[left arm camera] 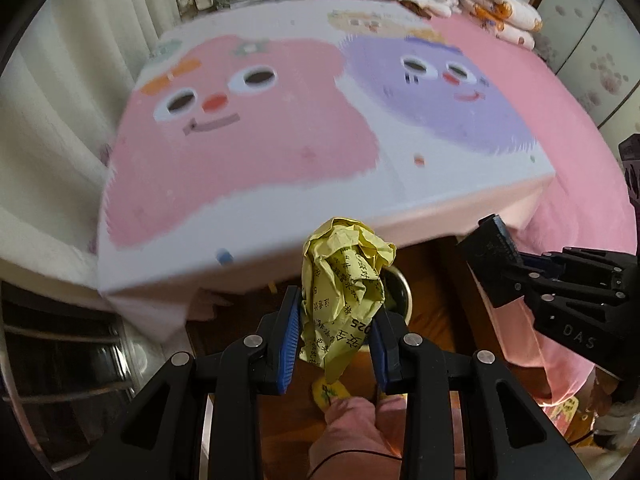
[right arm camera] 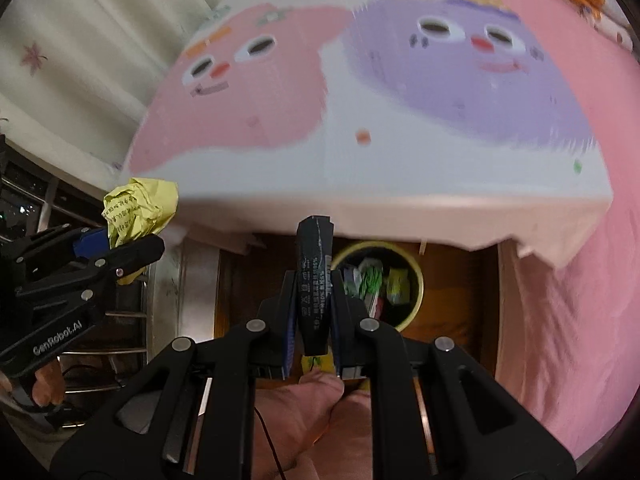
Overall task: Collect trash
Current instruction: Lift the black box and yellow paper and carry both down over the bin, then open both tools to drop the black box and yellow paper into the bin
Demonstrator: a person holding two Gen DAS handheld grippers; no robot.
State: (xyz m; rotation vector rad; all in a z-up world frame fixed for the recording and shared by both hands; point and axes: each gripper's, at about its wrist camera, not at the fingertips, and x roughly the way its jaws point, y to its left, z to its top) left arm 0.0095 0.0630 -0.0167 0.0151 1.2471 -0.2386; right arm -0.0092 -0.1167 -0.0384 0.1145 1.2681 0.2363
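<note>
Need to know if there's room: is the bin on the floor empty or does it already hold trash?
Not empty. The bin holds several wrappers, white, green and yellow, seen through its open top.

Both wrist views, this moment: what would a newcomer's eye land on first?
The bed fills the upper half of both views, its cover printed with a big pink cartoon face and a purple one. Next come the loads: the left gripper is shut on a crumpled yellow paper, and the right gripper on a flat dark packet. Below the bed's edge, on the brown floor, a round bin already holds mixed trash.
</note>
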